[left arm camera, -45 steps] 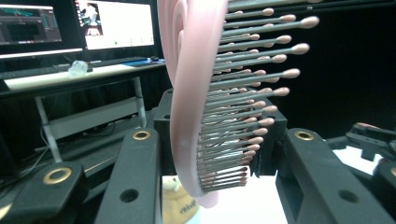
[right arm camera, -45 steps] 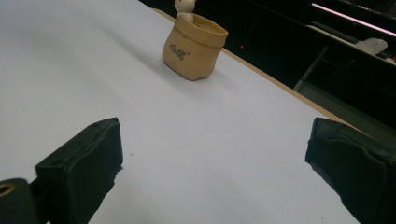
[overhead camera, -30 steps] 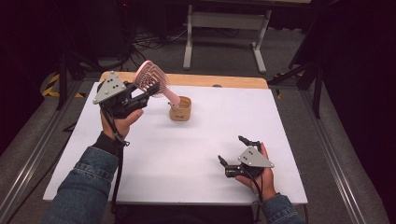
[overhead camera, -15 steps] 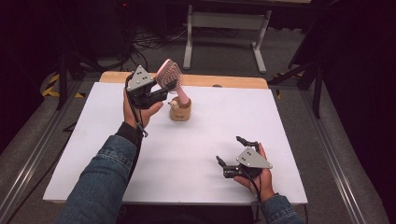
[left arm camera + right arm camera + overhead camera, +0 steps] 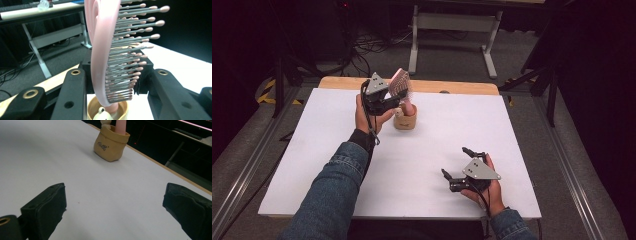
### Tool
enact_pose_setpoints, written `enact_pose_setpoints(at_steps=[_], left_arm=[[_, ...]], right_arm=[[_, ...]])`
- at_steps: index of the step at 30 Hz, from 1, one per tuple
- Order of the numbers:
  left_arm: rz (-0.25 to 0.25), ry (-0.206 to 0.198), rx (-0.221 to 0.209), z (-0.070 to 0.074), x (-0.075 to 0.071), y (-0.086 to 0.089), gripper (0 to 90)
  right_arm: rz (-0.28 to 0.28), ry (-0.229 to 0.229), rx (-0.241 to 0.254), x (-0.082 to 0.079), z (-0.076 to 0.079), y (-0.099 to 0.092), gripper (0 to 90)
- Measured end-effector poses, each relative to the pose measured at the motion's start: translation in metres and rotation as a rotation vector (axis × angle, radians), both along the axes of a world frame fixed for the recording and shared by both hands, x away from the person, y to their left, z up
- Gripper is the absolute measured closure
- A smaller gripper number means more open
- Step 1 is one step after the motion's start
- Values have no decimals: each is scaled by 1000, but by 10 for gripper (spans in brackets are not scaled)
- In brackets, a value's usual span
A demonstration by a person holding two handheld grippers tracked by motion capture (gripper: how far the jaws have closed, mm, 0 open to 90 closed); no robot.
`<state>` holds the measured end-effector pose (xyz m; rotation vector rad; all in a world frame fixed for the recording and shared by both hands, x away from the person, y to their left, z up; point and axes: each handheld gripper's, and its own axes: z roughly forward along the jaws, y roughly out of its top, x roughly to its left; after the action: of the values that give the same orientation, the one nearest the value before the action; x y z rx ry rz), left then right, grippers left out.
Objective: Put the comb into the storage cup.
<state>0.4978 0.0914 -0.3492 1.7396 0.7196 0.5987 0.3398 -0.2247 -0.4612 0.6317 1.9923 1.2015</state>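
Note:
A pink hairbrush (image 5: 401,84) stands nearly upright, its handle down inside a small tan pouch (image 5: 405,121) near the back of the white table (image 5: 312,150). My left gripper (image 5: 395,100) is shut on the brush head, just left of the pouch. In the left gripper view the brush (image 5: 100,50) sits between the black jaws, bristles pointing right, with the pouch's rim (image 5: 92,110) below. My right gripper (image 5: 454,161) rests near the front right, open with nothing between its fingers. In the right gripper view the pouch (image 5: 110,143) holds the pink handle (image 5: 120,126).
A small pale figure (image 5: 103,112) sits in the pouch beside the handle. A wooden strip (image 5: 452,87) edges the table's far side. Beyond it a metal stand (image 5: 452,25) and cables lie on the floor.
My left hand has moved right and down with the brush, which has turned from tilted to nearly upright, its handle lowered into the pouch. The right hand has stayed still.

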Motion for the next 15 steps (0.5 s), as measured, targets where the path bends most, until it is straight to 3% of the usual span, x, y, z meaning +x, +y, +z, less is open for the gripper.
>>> enact_pose_setpoints(at_steps=[8, 15], left_arm=[[10, 47, 13, -16, 9, -4, 634], [4, 59, 19, -22, 13, -5, 633]], right_arm=[[7, 9, -12, 1, -2, 1, 54], [12, 15, -16, 1, -3, 2, 54]])
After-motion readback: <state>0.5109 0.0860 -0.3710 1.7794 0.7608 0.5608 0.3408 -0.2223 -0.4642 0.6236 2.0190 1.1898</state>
